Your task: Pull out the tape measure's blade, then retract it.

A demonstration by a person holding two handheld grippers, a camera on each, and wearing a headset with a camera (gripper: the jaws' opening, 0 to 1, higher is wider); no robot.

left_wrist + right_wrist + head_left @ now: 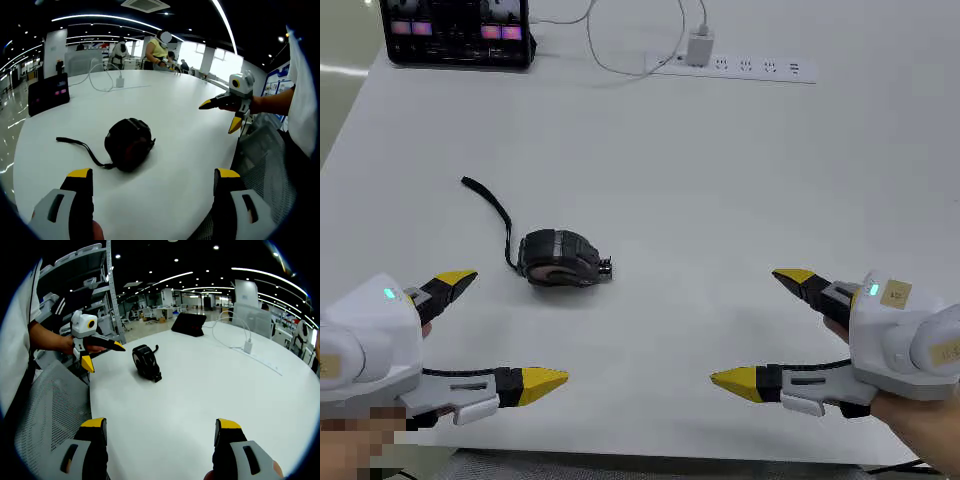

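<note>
The left gripper [515, 325] and the right gripper [747, 325] hover at the near edge of a white table [720, 180]. Each has its yellow-tipped jaws spread wide and holds nothing.

Just ahead of the left gripper, and well apart from the right one, sits the black tape measure [560, 258], with no blade drawn out. Its small blade hook [606, 266] pokes from the case on the side facing the right gripper. The strap [495, 210] trails off beyond the case, away from both grippers.

The task appears not yet begun, and the step in hand looks like the reach. Done well, the left gripper would close across the body of the case to pin it, keeping clear of the strap (the rounded shell may well slip under a loose grip). The right gripper would come in low and pinch only the hook.

A straight pull level with the table, directly away from the left gripper, should spare the blade a kink. Letting it feed back slowly rather than snap seems wise.

Far beyond both grippers, a power strip [740, 68] with a charger [700, 45] and a dark tablet [455, 30] sit at the table's far side.
</note>
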